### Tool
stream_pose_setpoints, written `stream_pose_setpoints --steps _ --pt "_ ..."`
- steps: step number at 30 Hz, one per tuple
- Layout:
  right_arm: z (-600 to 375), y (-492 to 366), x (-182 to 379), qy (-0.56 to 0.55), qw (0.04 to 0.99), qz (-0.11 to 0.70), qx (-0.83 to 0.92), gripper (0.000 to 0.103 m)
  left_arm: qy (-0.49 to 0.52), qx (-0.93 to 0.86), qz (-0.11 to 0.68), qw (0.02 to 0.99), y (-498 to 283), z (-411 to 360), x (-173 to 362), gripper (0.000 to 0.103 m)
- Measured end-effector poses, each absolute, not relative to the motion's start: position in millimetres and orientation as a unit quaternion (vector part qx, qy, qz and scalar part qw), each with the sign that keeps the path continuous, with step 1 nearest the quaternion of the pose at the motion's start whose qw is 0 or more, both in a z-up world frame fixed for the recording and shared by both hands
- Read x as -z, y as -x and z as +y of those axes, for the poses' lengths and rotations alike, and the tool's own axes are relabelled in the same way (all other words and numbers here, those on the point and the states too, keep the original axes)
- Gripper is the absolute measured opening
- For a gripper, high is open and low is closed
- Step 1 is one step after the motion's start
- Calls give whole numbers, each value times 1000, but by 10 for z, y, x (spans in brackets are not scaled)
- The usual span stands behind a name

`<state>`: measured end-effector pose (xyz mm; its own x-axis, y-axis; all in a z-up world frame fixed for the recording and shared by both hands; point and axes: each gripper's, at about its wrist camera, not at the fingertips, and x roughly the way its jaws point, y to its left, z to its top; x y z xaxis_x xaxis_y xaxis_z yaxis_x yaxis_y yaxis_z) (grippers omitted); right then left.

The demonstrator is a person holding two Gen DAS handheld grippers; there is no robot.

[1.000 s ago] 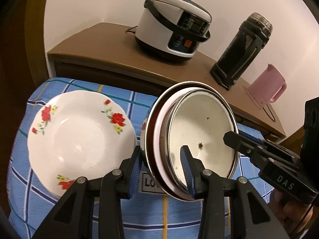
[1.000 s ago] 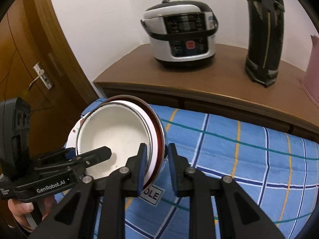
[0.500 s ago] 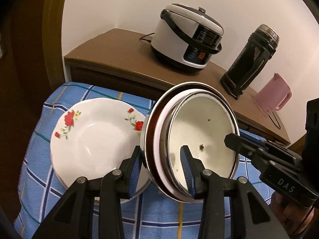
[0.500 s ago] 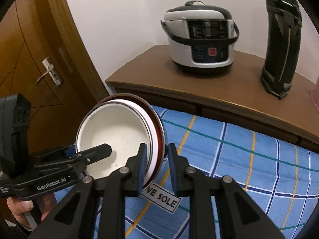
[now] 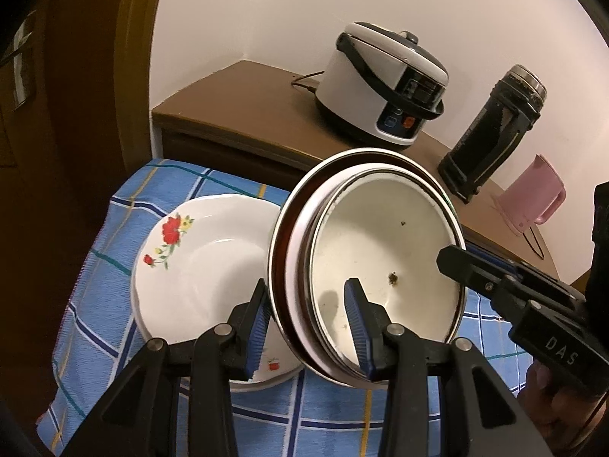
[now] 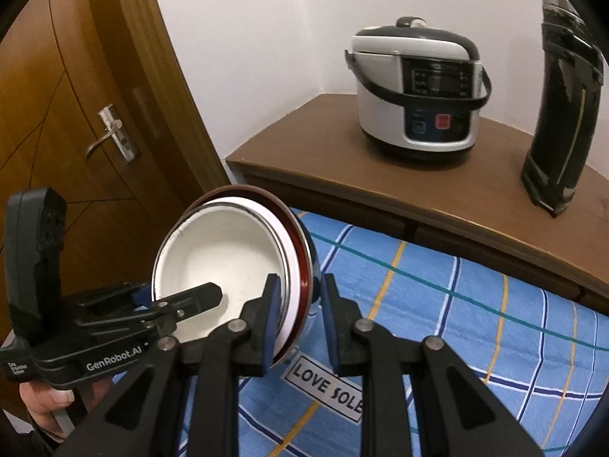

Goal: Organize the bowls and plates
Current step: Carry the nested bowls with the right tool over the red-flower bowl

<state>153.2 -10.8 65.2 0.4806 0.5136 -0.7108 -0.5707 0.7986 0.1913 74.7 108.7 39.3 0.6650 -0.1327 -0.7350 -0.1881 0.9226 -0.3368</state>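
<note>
A nested stack of bowls (image 5: 384,251), steel and dark red outside with a white enamel one innermost, is held tilted in the air by both grippers. My left gripper (image 5: 306,327) is shut on its near rim. My right gripper (image 6: 298,316) is shut on the opposite rim of the stack (image 6: 228,262). A white plate with red flowers (image 5: 198,262) lies on the blue checked cloth (image 5: 106,304), left of and partly under the stack.
A brown cabinet (image 6: 327,160) behind the table carries a rice cooker (image 6: 418,87), a black thermos (image 6: 563,103) and a pink jug (image 5: 533,198). A wooden door (image 6: 68,114) stands at the left. A "LOVE SOLE" label (image 6: 327,384) is on the cloth.
Both grippers have lifted the bowl stack higher and carried it left, so it now overlaps the flowered plate's right edge. The table looks farther below.
</note>
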Motion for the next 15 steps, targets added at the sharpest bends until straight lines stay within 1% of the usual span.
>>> stream_pose_setpoints --steps 15 --pt "291 -1661 -478 62 839 423 -337 22 208 -44 429 878 -687 1354 -194 42"
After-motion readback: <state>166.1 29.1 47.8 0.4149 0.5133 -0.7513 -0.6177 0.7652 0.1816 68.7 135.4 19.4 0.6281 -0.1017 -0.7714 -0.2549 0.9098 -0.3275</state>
